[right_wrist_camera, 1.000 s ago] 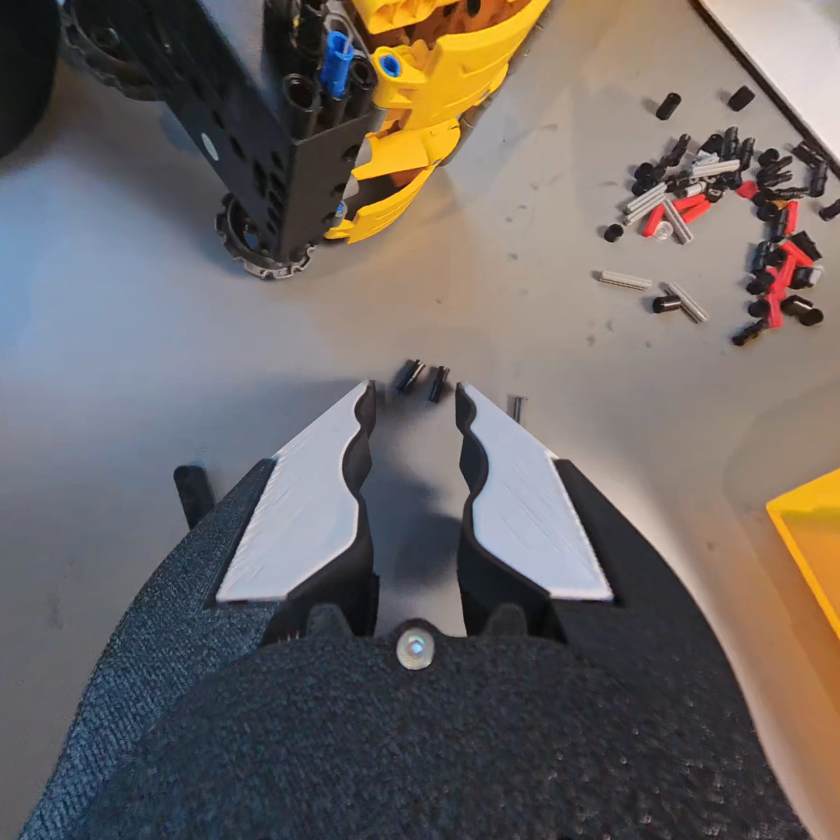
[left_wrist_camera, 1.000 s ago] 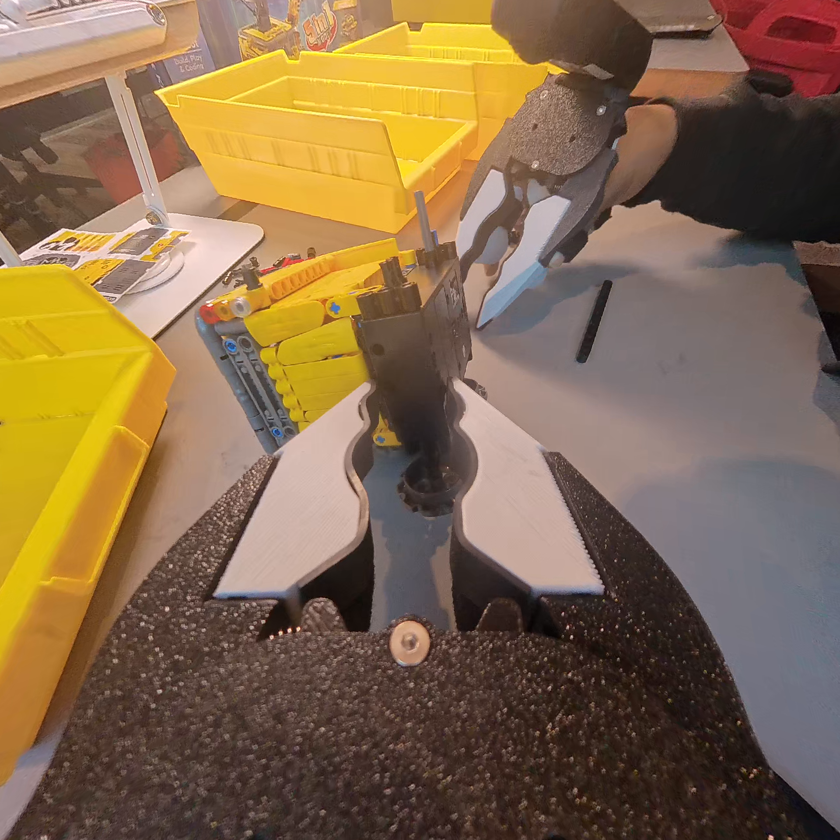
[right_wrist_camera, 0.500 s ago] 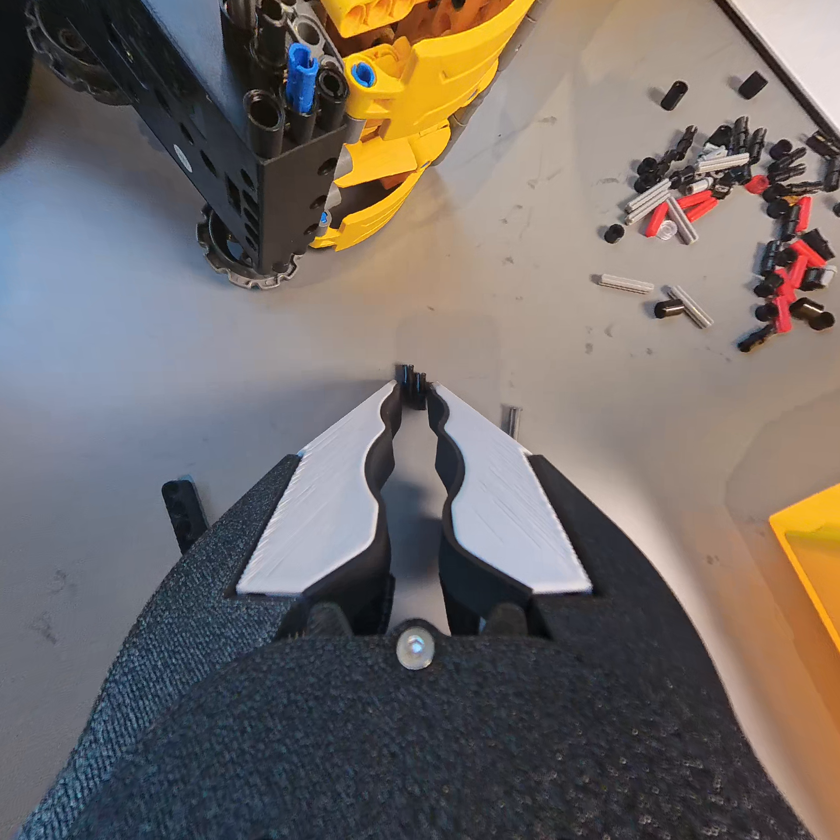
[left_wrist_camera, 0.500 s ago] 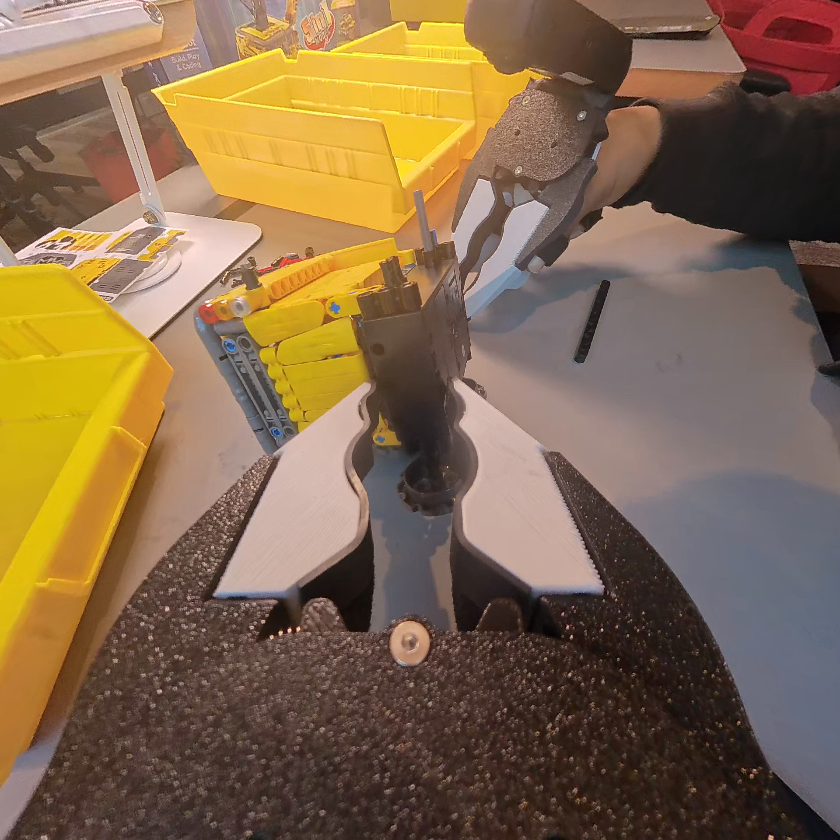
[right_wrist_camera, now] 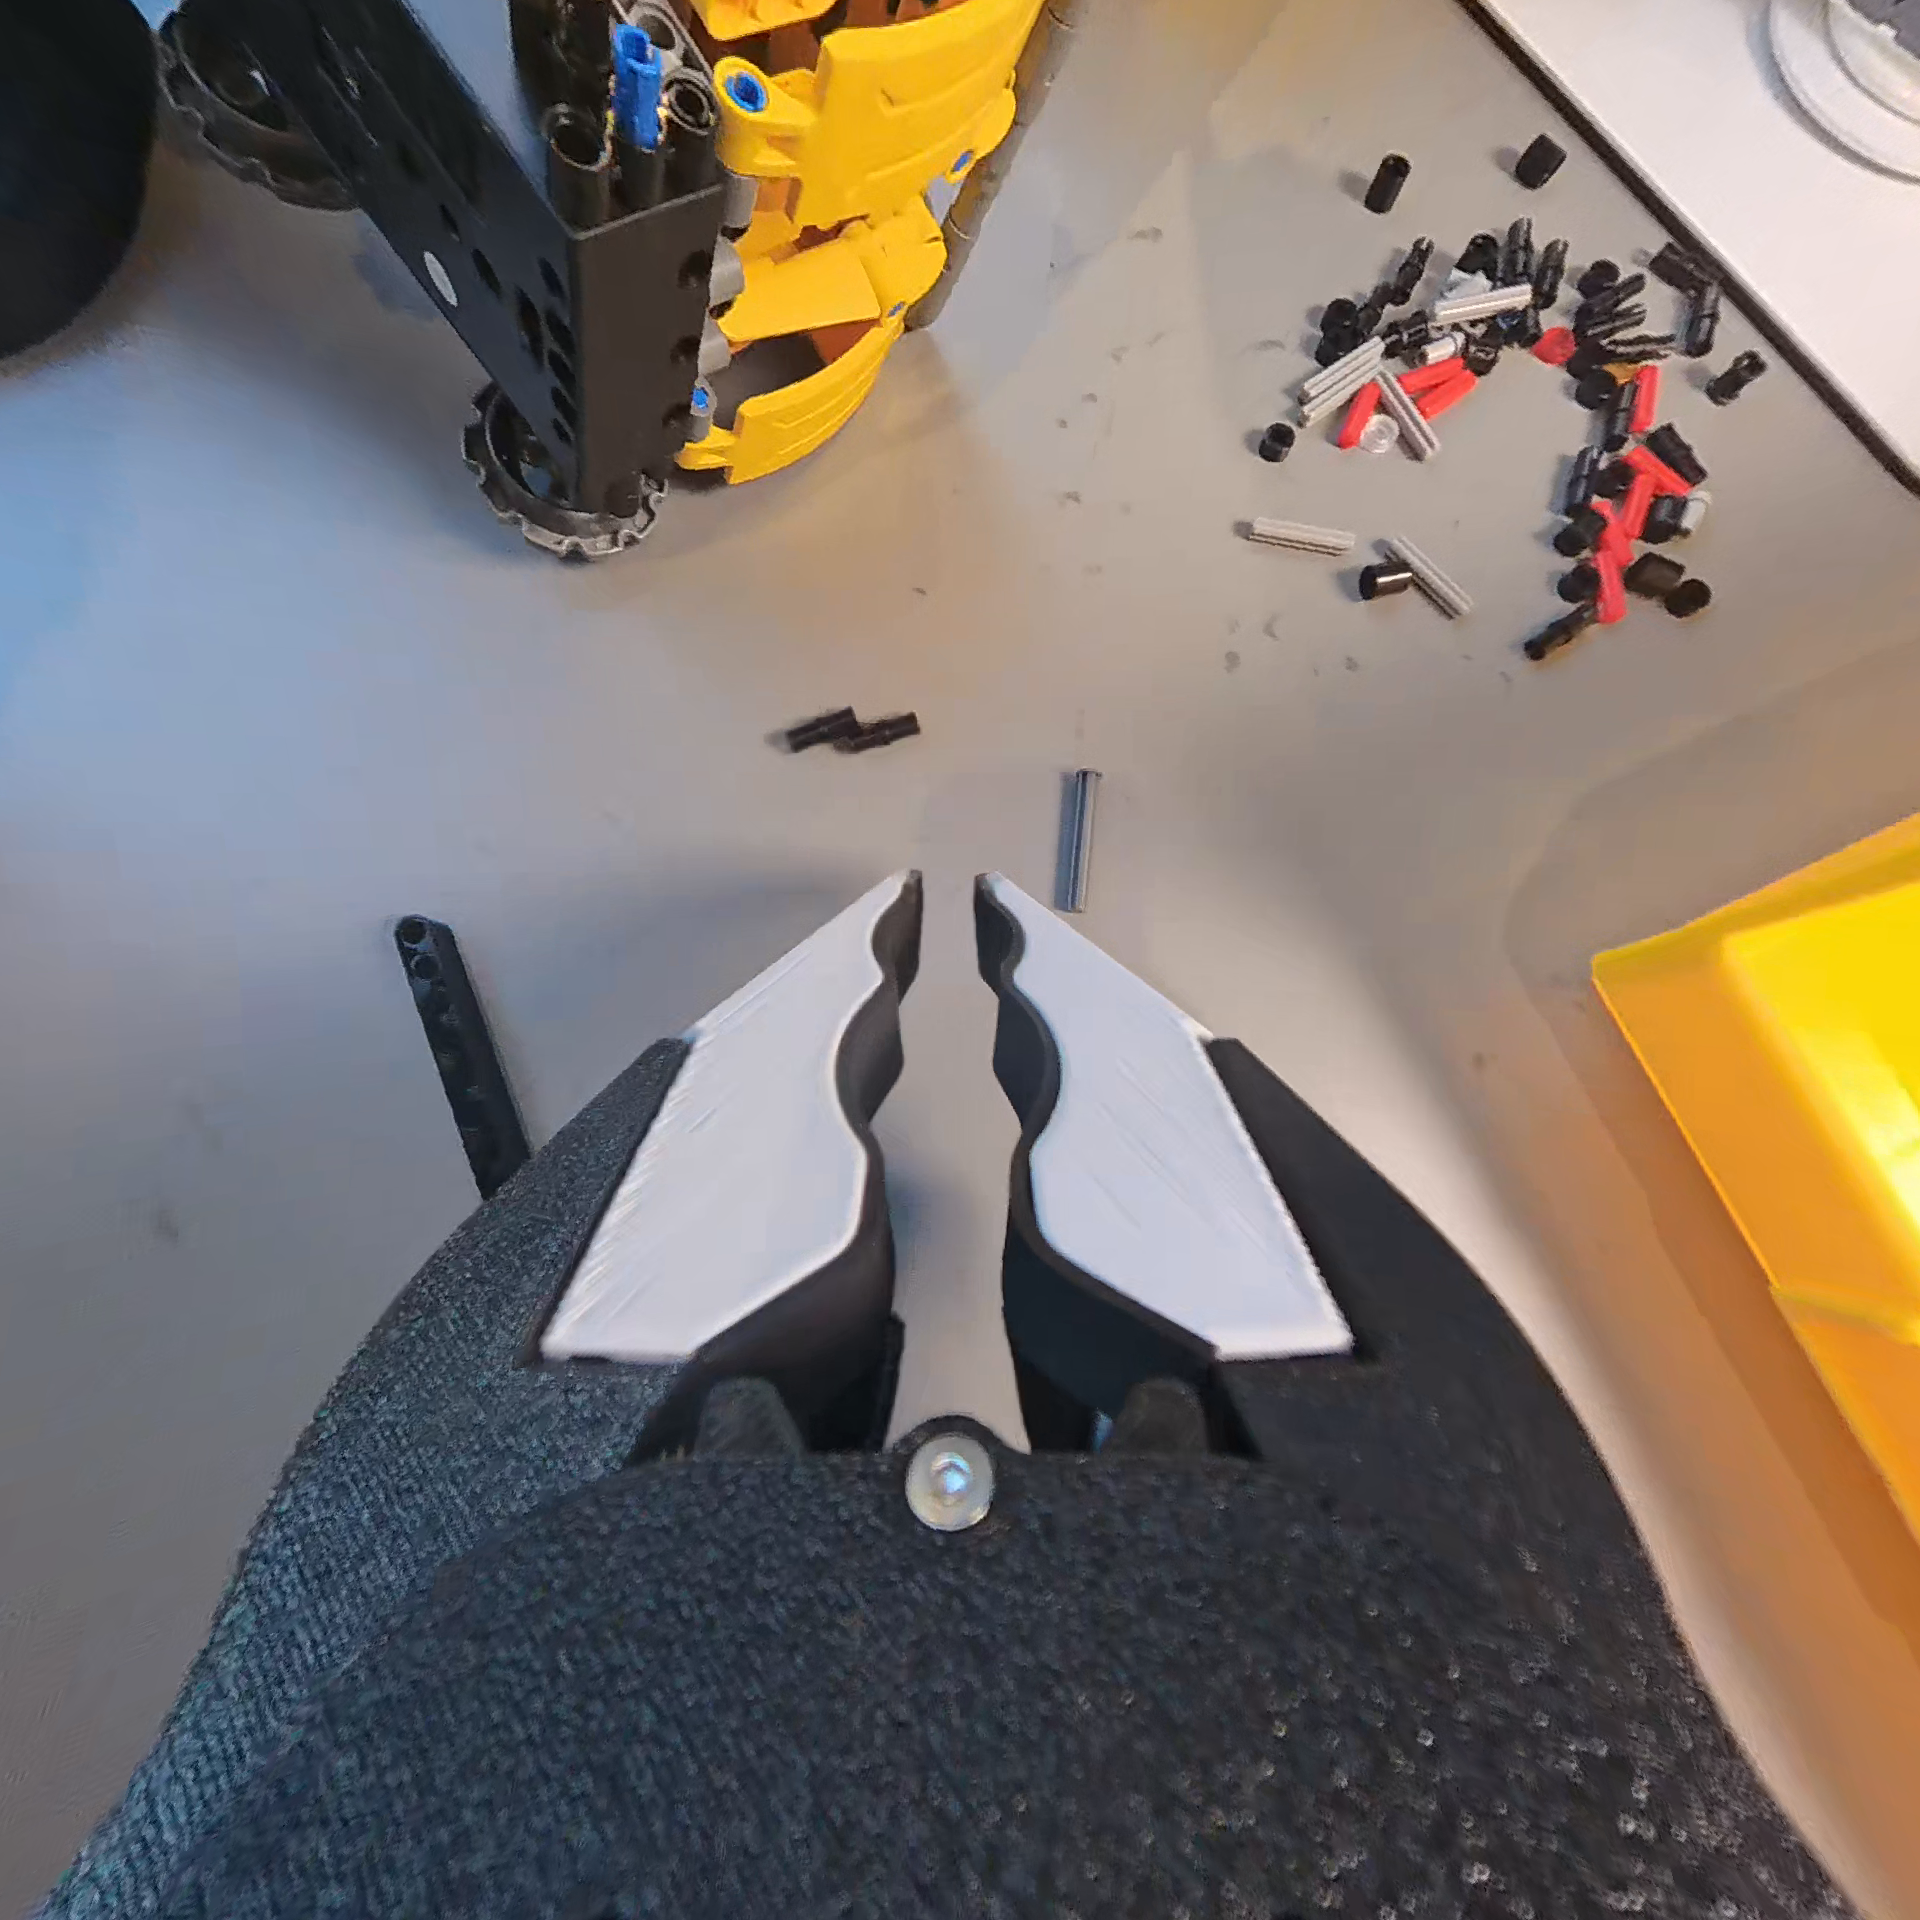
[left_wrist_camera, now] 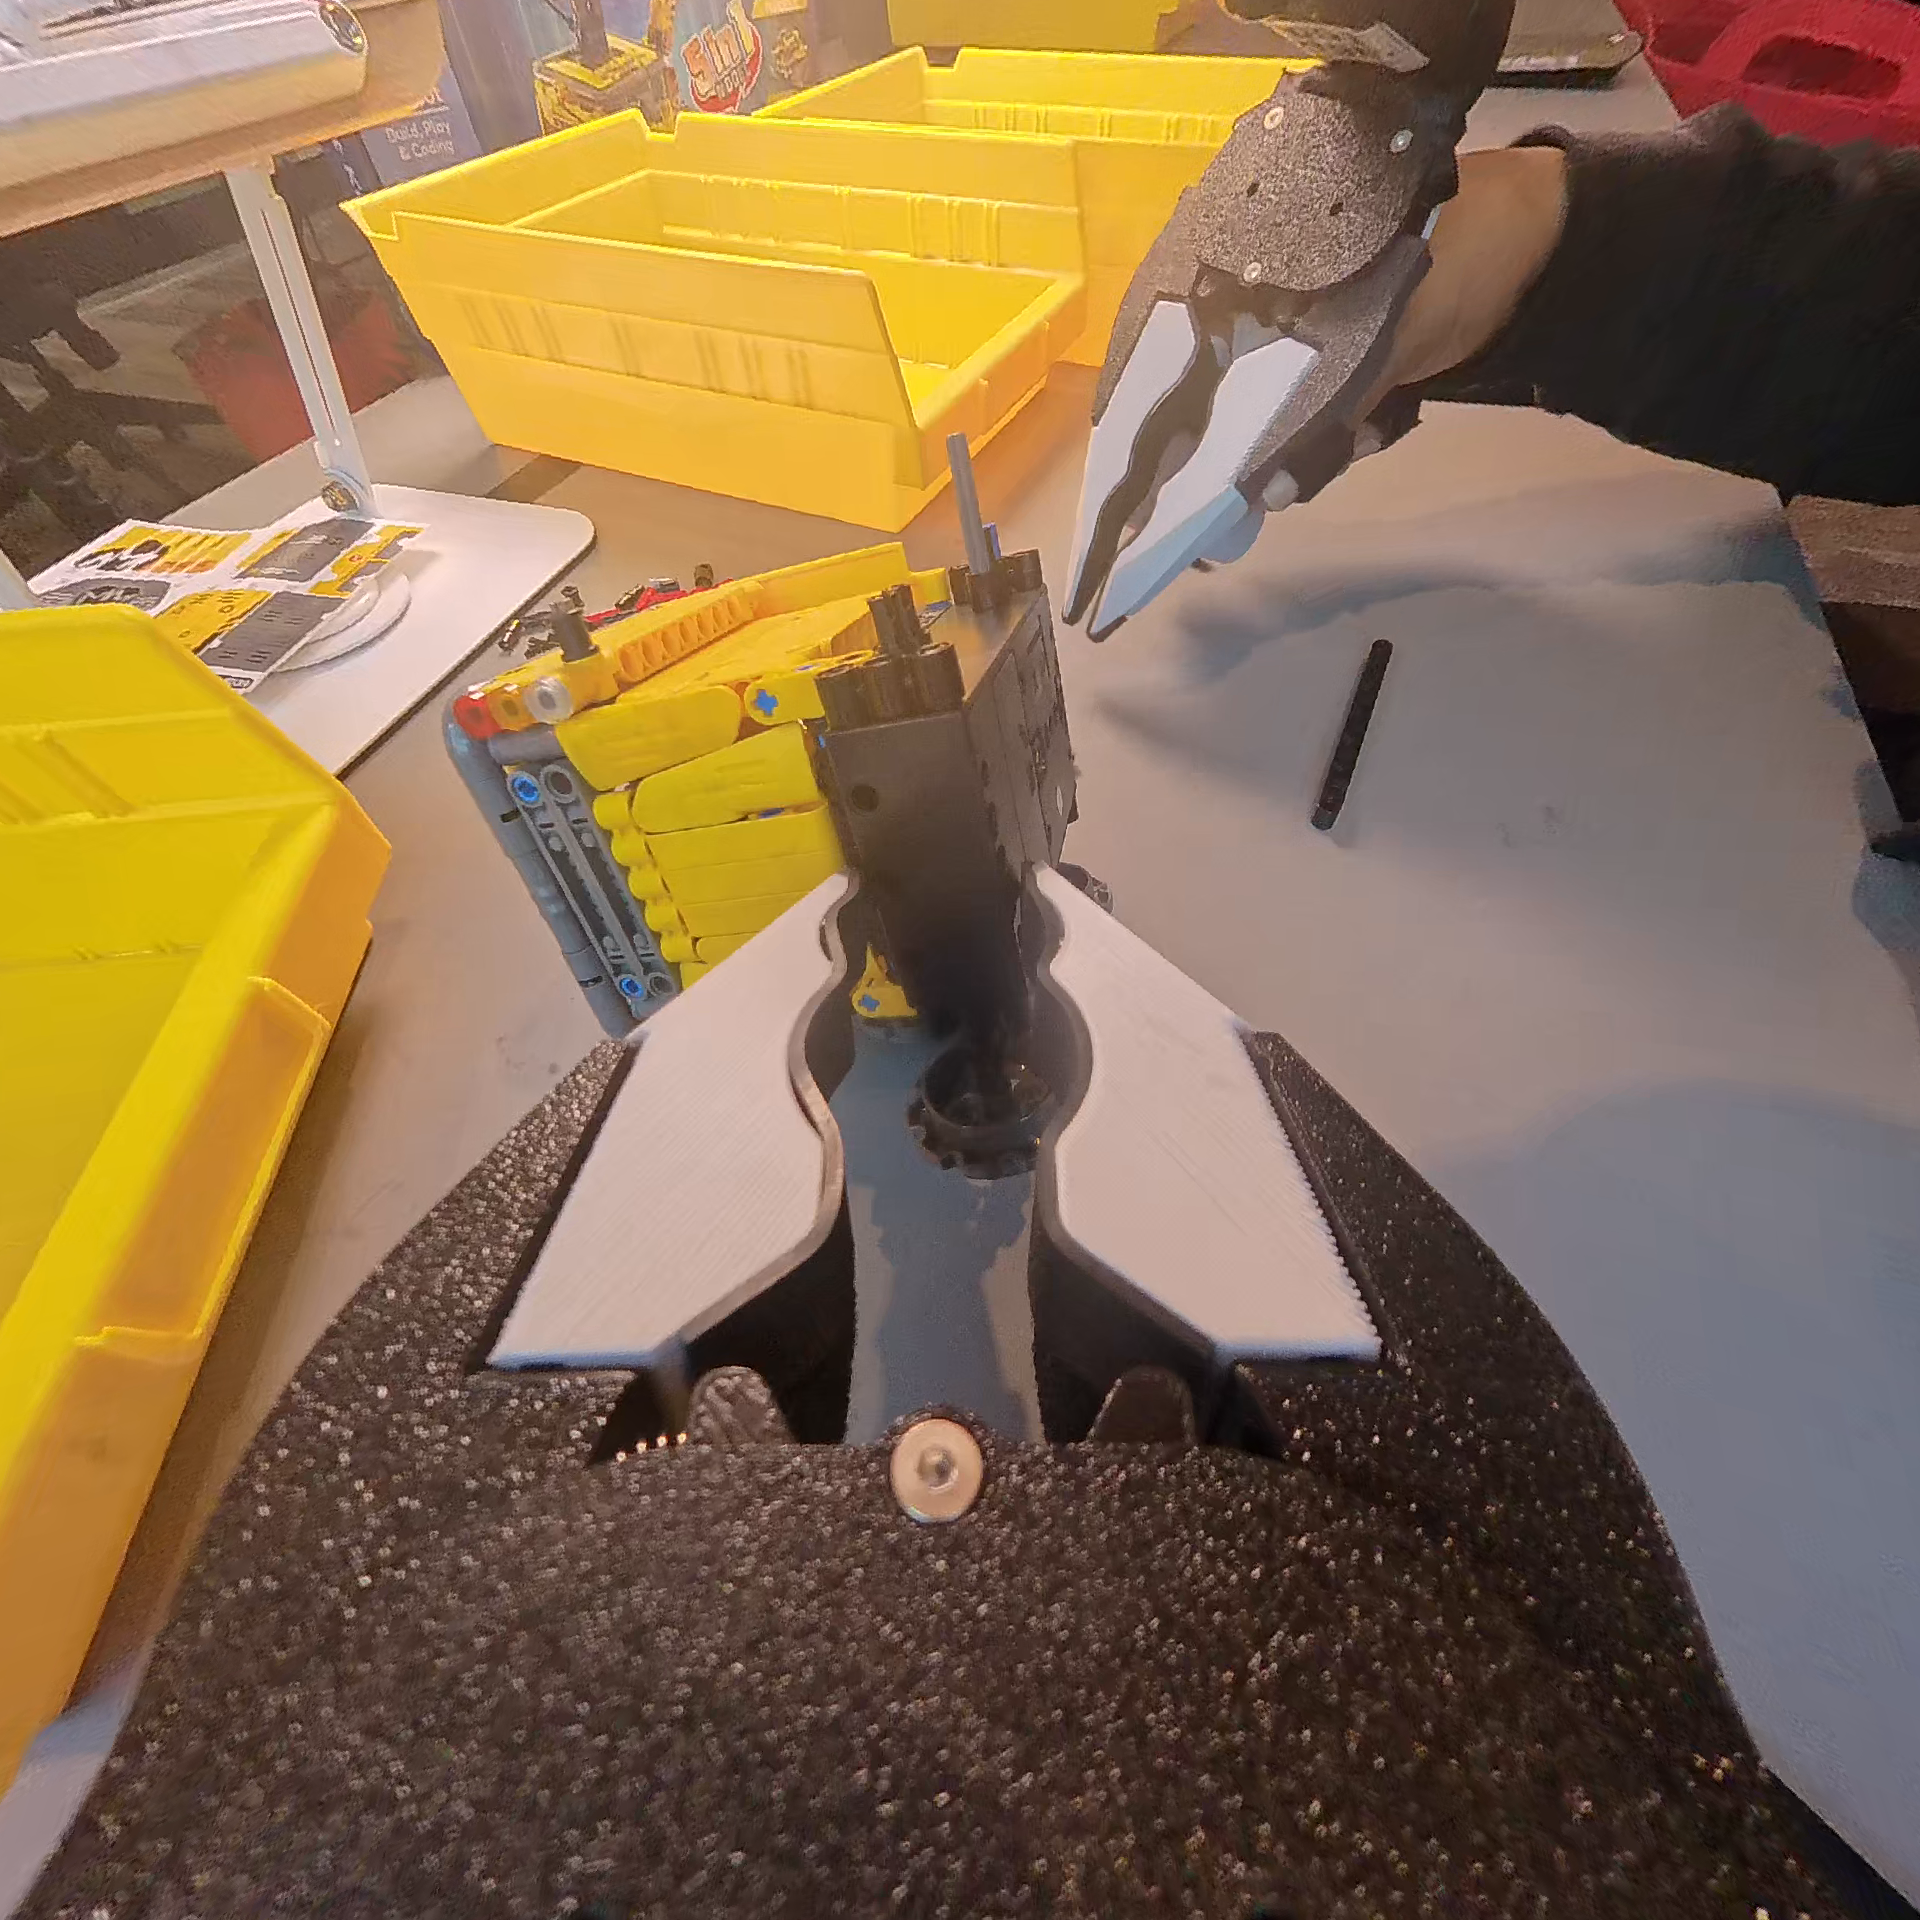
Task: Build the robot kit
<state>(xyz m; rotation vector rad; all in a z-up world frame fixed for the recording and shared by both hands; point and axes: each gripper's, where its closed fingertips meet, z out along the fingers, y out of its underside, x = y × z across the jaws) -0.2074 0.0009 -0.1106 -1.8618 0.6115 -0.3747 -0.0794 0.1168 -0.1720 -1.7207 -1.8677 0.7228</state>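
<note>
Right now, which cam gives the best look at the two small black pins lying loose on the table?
Right wrist view. The two black pins lie end to end on bare grey table, unobstructed, just ahead of the right gripper. The left wrist view doesn't show them clearly; the brick model held by the left gripper fills that area.

A yellow-and-black brick model (left_wrist_camera: 790, 790) stands on the grey table (left_wrist_camera: 1455, 1039), with yellow bins (left_wrist_camera: 727, 312) behind, loose pins (right_wrist_camera: 1507, 416) scattered nearby, and a black beam (left_wrist_camera: 1351, 732) lying apart.
</note>
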